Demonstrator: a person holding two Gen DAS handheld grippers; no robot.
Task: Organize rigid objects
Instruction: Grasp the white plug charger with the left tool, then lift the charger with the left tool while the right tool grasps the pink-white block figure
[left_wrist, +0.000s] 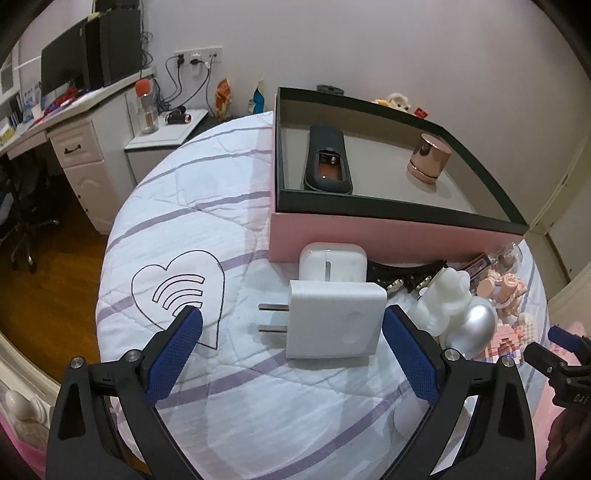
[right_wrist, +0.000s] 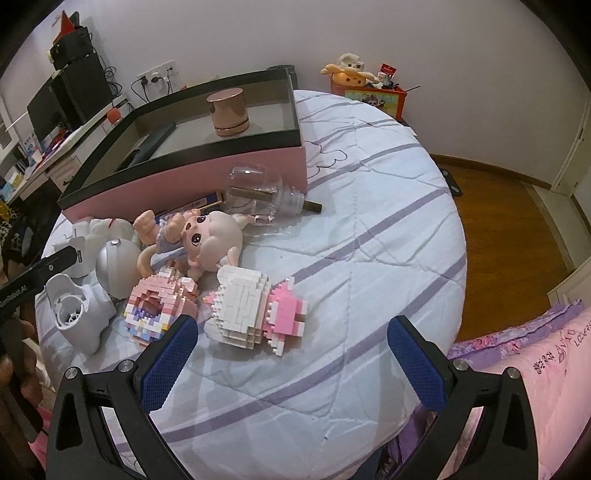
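Note:
A pink box (left_wrist: 369, 230) with a dark rim holds a black remote (left_wrist: 327, 164) and a rose-gold cylinder (left_wrist: 428, 158). A white plug adapter (left_wrist: 332, 321) lies on the bed before my open, empty left gripper (left_wrist: 291, 328), prongs pointing left. Behind it sits a white earbud case (left_wrist: 332, 262). My right gripper (right_wrist: 293, 332) is open and empty, just in front of a white-and-pink brick figure (right_wrist: 255, 314). Beside that lie a pink brick ring (right_wrist: 159, 310), a big-headed doll (right_wrist: 210, 236), a silver ball (right_wrist: 114, 262) and a clear glass bottle (right_wrist: 258, 195).
The bed's white striped quilt (right_wrist: 369, 240) drops off to wood floor (right_wrist: 498, 229) on the right. A desk with monitor (left_wrist: 66, 70) stands far left. A white fan-like part (right_wrist: 77, 314) lies at the pile's left. A pink blanket (right_wrist: 535, 387) is at lower right.

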